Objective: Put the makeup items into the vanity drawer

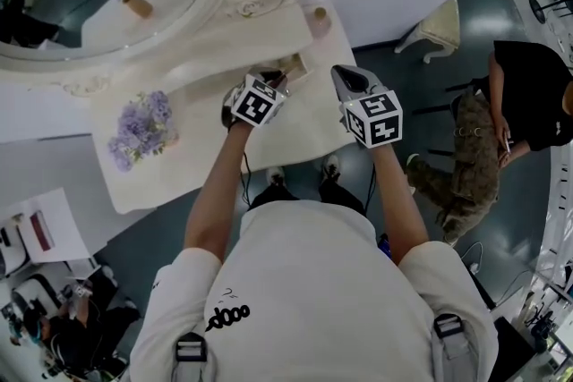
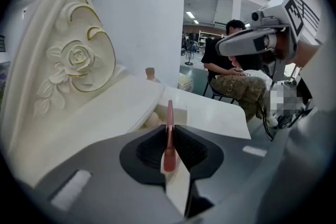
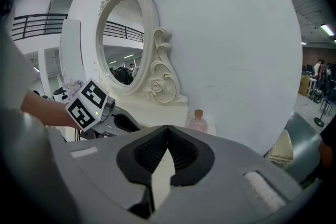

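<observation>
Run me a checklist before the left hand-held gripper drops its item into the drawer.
1. Grip: the left hand-held gripper has its jaws closed on the pink makeup stick, which stands upright between them. Ok.
2. Drawer open: in the head view it looks pulled out, just past the left gripper. Ok.
3. Stick lined up over the drawer opening: cannot tell.
4. Right hand-held gripper out of the way: shut, empty, held off to the side. Ok.
5. All items stowed: a pink bottle stands on the vanity top. Not ok.
</observation>
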